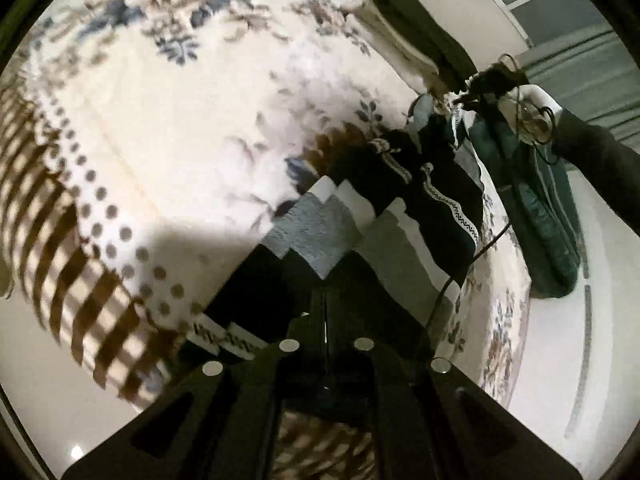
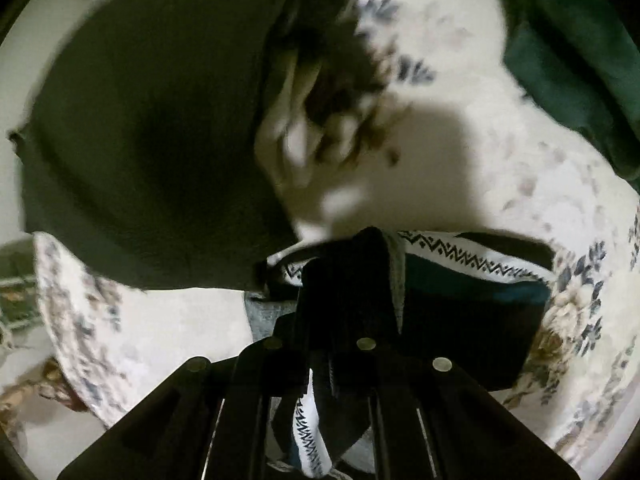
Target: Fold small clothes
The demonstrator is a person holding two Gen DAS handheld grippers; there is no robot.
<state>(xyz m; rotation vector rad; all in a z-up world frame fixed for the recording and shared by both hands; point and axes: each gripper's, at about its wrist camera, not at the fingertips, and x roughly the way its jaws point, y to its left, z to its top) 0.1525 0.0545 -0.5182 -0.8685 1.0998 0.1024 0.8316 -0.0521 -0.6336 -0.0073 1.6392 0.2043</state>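
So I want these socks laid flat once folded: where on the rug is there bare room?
Free: the wide pale rug stretch left of the socks, bordered by the dotted band. Crowded: the right side, with the folded dark garment and the green cloth by the right gripper.

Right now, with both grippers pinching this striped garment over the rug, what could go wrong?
The striped garment sags between the left gripper and right gripper; uneven pulling may skew the fold. A black cable crosses the cloth and could snag. The folded pile lies close by and might get knocked.
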